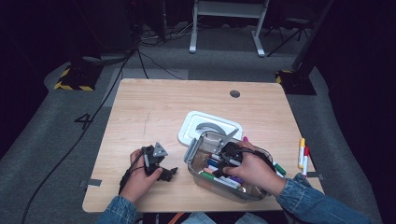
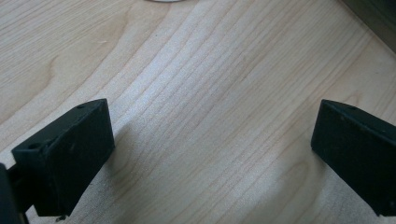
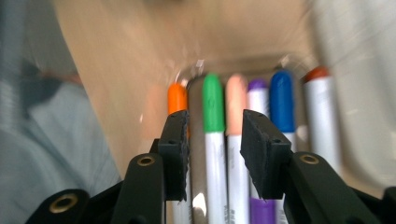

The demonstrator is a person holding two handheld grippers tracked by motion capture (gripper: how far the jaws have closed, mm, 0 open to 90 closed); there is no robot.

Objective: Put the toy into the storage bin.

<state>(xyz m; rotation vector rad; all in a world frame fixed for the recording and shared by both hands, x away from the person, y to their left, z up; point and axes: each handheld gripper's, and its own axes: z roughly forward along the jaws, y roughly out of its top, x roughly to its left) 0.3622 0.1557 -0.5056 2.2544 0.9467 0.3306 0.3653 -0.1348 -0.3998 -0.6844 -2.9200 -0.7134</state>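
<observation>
The hand hides much of the markers (image 1: pixel 224 179) in the box (image 1: pixel 196 156).

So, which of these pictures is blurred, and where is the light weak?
Right gripper view: the clear box walls smear, the markers look soft. Left gripper view: sharp wood grain on the table, soft shadows beside the jaws. High view: table lit, floor around it dark.

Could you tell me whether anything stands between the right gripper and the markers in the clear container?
Nothing visible does. The right gripper is down inside the clear container, jaws apart over the green-capped marker and peach-capped marker.
</observation>
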